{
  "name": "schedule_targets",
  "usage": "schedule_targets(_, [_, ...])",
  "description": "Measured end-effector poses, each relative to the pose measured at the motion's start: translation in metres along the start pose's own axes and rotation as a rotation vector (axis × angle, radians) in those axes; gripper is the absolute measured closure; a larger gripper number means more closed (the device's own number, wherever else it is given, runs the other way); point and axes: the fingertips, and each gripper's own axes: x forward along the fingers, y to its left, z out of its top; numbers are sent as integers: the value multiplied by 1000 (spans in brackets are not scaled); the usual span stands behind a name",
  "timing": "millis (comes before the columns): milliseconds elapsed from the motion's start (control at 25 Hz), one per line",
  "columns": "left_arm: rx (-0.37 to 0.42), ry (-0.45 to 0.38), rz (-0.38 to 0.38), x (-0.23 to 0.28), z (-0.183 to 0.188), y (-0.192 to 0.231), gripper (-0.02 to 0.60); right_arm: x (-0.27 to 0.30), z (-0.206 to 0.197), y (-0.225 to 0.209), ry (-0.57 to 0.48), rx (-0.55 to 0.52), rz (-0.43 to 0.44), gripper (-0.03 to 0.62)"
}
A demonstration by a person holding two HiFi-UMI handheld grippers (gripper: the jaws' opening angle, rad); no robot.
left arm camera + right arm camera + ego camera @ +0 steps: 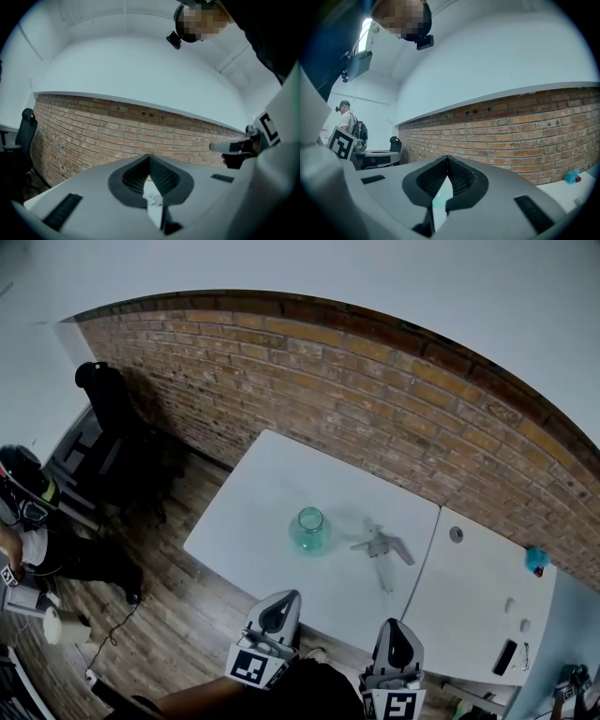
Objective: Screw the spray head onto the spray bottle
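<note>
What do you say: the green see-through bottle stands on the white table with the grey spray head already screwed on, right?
No. The grey plastic spray head is not screwed on: it lies on the white table, apart from the green see-through bottle and to its right in the head view, which shows the bottle standing with its mouth open.

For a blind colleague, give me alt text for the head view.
A teal spray bottle stands open-topped on a white table, the spray head lying apart to its right. The left claw and right claw, shut and empty, hover by the table's near edge, brick wall behind.
</note>
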Motion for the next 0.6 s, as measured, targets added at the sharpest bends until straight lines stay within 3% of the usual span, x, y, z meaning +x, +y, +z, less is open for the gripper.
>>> schedule_targets(160, [-21,28,-49,31,-3,14,580,44,17,-3,-41,36,-42,586])
schedule_targets(320, [-22,70,-84,61,-9,37,580,75,16,-9,-15,62,-98,586])
schedule_targets(600, [-30,55,-161,90,-14,73,580,122,33,4,-12,43,-143,586])
